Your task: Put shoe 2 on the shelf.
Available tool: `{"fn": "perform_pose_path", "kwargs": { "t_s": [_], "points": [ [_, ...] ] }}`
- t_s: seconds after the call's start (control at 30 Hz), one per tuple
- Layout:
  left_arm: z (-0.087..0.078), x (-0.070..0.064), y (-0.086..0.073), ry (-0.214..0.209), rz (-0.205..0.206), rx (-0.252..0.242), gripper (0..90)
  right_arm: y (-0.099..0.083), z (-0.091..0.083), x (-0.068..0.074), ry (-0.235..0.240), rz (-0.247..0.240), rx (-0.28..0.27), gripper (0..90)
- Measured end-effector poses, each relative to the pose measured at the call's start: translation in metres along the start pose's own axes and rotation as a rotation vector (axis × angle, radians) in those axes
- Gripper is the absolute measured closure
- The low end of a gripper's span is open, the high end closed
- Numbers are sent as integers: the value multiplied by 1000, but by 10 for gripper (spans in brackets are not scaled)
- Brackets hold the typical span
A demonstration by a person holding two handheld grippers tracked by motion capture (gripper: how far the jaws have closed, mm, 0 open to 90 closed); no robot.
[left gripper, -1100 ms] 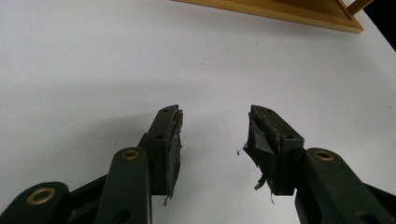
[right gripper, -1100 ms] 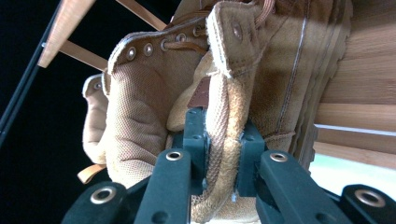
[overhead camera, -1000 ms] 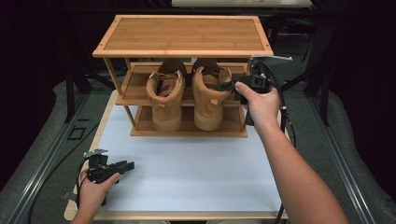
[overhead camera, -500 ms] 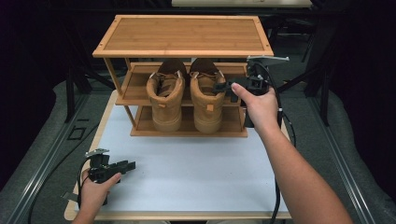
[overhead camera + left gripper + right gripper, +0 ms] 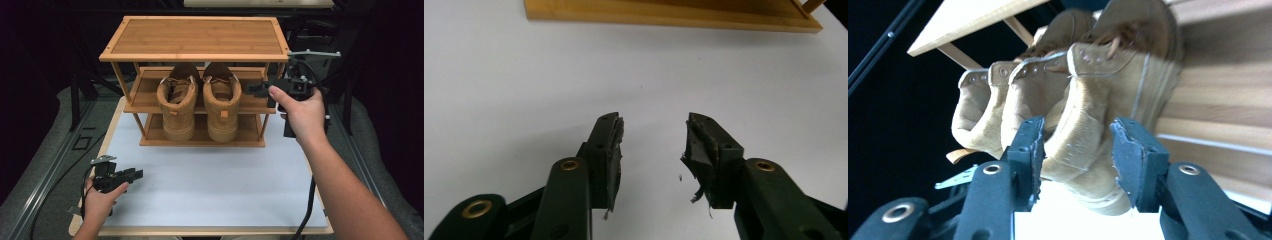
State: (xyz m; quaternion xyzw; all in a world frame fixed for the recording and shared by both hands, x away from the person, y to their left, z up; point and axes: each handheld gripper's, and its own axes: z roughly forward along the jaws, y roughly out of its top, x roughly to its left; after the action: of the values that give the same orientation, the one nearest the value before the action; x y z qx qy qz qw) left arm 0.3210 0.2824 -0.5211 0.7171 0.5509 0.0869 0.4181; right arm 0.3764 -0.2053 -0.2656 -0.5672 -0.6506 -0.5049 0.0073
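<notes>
While no writing reads on tan boots, right gripper fingers parted beside one, left gripper fingers parted, empty

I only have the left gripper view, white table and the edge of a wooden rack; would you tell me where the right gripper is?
Observer: The right gripper is up at the rack's right side, level with the middle shelf, pointing at the right boot.
Operator: Thank you. Is it holding that boot?
Observer: Not as far as I can see; in the right gripper view its jaws stand open with the boot's heel beyond the gap between them.
Operator: And is there a second boot?
Observer: Yes, the left boot stands beside it, both heels hanging over the shelf's front edge toward the person.
</notes>
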Motion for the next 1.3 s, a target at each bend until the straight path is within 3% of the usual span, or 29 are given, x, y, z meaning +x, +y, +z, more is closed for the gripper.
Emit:
{"fn": "perform_pose_path", "kwargs": {
  "t_s": [0.1,0.2,0.37,0.43,0.53,0.67,0.77,1.0,1.1,1.3],
  "points": [
    [-10,-8,19,1,35,-15,644,-8,-11,-5,-6,-29,-30,572],
    [-23,-22,51,-3,58,-71,671,-15,-12,-13,-23,-75,-59,592],
    [-29,-41,93,22,114,-110,745,-25,10,-30,-75,-178,-79,673],
    [-26,-49,108,31,129,-128,771,-29,21,-36,-86,-199,-79,726],
    [-17,-59,128,9,142,-151,832,-36,43,-45,-115,-227,-96,814],
    [-5,-65,144,24,133,-192,892,-45,71,-56,-163,-249,-115,898],
    [1,-68,152,28,124,-215,899,-47,85,-62,-180,-249,-135,900],
    [18,-73,158,16,116,-218,900,-50,103,-67,-138,-214,-190,900],
    [24,-74,159,8,104,-216,900,-53,109,-66,-144,-234,-154,900],
    [28,-80,161,-1,95,-216,900,-54,111,-67,-153,-212,-186,900]
  ]
}}
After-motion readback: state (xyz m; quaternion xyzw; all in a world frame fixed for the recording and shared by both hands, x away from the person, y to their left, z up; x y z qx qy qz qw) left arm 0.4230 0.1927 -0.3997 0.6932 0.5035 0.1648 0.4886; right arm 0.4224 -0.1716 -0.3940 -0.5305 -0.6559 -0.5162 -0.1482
